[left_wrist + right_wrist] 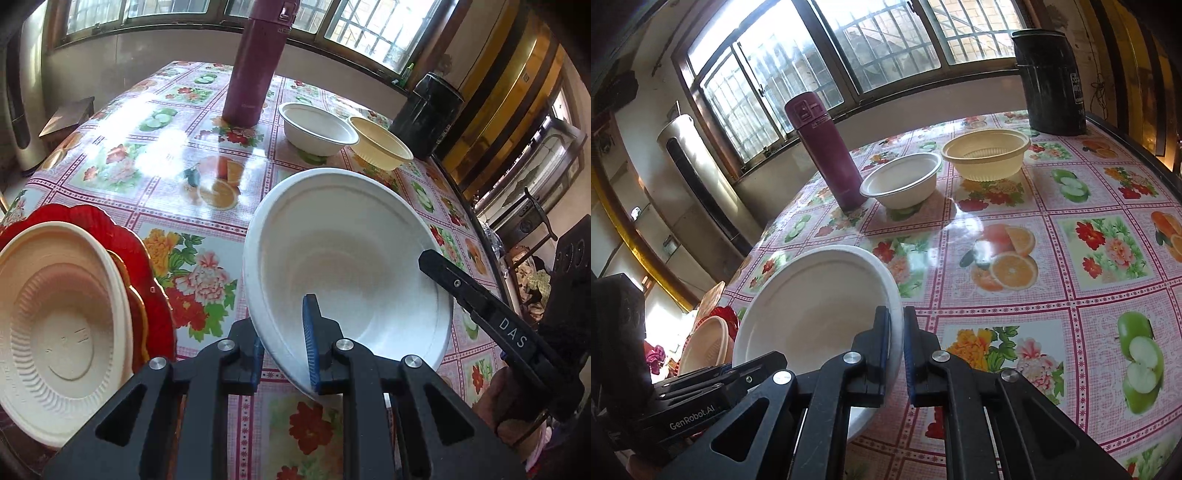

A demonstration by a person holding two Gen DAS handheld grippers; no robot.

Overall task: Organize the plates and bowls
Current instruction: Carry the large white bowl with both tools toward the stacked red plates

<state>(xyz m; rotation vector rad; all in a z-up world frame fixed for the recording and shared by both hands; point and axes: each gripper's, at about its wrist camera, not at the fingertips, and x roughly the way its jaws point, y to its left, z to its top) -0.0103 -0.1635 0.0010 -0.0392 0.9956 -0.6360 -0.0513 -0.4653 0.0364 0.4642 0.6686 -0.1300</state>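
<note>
Both tongs, left tongs (284, 343) and right tongs (895, 350), are clamping opposite rims of the large white bowl (347, 258), keeping it steady above the counter (177, 155); smaller white bowl (317, 127) and cream bowl (380, 142) are sitting well beyond, likely stacking targets.

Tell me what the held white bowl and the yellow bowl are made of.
White bowl: apparently molded pulp or foam; matte, thick soft-edged rim, no shine. Yellow bowl: probably thin plastic; slightly translucent, finely ribbed wall, faint gloss.

The red plate (110, 236) lies mostly hidden under a cream plate (55, 325), itself cut off at left.
</note>
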